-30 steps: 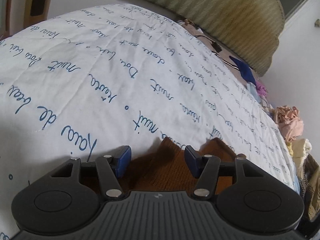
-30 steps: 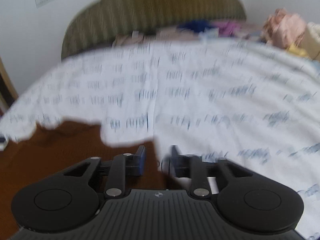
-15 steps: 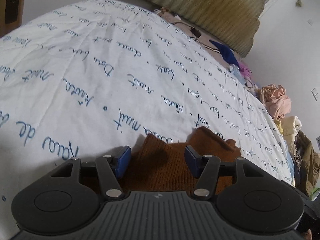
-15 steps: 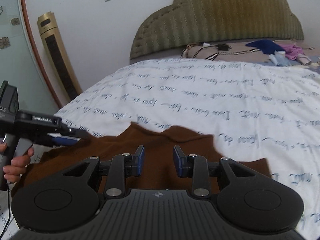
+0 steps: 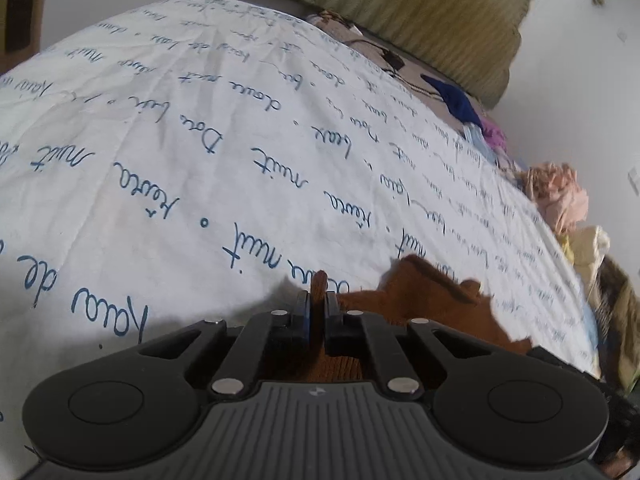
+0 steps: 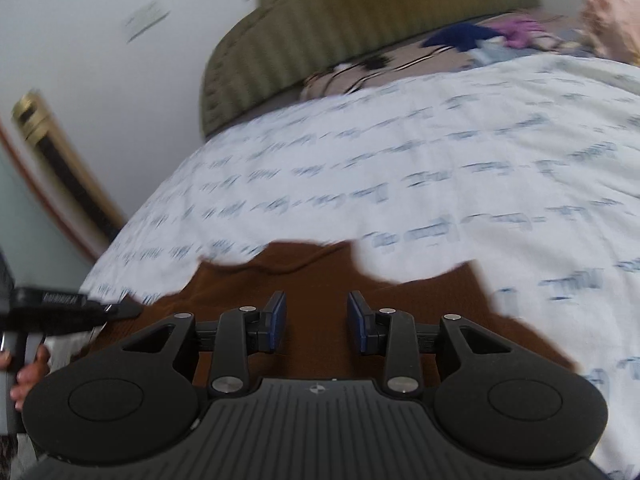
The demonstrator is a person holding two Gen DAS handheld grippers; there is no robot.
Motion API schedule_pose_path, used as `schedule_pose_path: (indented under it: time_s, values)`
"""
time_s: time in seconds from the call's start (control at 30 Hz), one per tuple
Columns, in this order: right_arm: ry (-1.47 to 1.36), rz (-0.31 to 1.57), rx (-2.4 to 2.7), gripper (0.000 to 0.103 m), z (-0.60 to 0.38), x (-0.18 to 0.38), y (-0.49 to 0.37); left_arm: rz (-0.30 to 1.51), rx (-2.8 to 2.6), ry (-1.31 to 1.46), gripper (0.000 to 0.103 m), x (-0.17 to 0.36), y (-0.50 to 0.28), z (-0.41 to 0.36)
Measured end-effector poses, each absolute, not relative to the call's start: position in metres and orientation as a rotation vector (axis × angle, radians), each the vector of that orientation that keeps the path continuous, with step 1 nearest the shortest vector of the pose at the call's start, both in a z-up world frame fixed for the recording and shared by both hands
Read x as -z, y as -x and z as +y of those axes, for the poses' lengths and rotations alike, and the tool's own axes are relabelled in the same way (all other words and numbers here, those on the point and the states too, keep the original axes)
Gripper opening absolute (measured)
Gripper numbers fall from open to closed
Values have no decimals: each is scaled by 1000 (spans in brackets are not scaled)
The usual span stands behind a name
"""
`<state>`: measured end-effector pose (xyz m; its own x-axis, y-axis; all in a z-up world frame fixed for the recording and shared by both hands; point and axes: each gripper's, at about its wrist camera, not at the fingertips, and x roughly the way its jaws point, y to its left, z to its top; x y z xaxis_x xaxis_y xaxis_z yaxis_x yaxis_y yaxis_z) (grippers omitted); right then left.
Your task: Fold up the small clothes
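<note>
The left gripper (image 5: 318, 312) had its jaws pressed together, pinching a fold of the brown sweater (image 5: 424, 300) that stuck up between them. The rest of the sweater lay rumpled toward 3 o'clock on the bed cover (image 5: 200, 140), white with blue writing.

In the right wrist view, the right gripper (image 6: 317, 320) had its jaws spread wide, with nothing between them. It sat right over the brown sweater (image 6: 304, 276), which lay on the bed cover (image 6: 440, 168) at 6 o'clock. I could not tell if the jaws touched the cloth. At 9 o'clock the left gripper (image 6: 124, 309) reached the sweater's edge, with a hand (image 6: 28, 372) holding its handle. A green headboard (image 6: 340, 20) stood at 12 o'clock, with a pile of clothes (image 6: 472, 36) toward 1 o'clock.
</note>
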<state>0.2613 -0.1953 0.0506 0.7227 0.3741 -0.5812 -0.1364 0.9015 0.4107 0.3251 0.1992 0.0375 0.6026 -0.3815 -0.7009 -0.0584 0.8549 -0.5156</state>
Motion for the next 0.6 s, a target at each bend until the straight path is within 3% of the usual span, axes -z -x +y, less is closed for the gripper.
schedule_pose_path:
  time_s: [0.13, 0.2, 0.27, 0.47, 0.53, 0.57, 0.6]
  values:
    - [-437, 667, -181, 40, -241, -52, -261, 886, 204, 563, 4, -40, -325, 203]
    - [-451, 653, -137, 51, -258, -52, -262, 879, 210, 555, 4, -41, -324, 200]
    - [-470, 694, -156, 55, -269, -47, -267, 867, 213, 572, 4, -41, -323, 199]
    - [-462, 781, -200, 54, -260, -23, -282, 842, 206, 607, 4, -49, -330, 199]
    - [-449, 793, -200, 35, -254, -18, -286, 834, 206, 609, 4, -50, -332, 200]
    - [-439, 799, -201, 12, -252, -16, -289, 828, 203, 620, 4, -51, -333, 201]
    - [-445, 801, -211, 11, -251, -17, -289, 823, 203, 629, 4, -52, -334, 202]
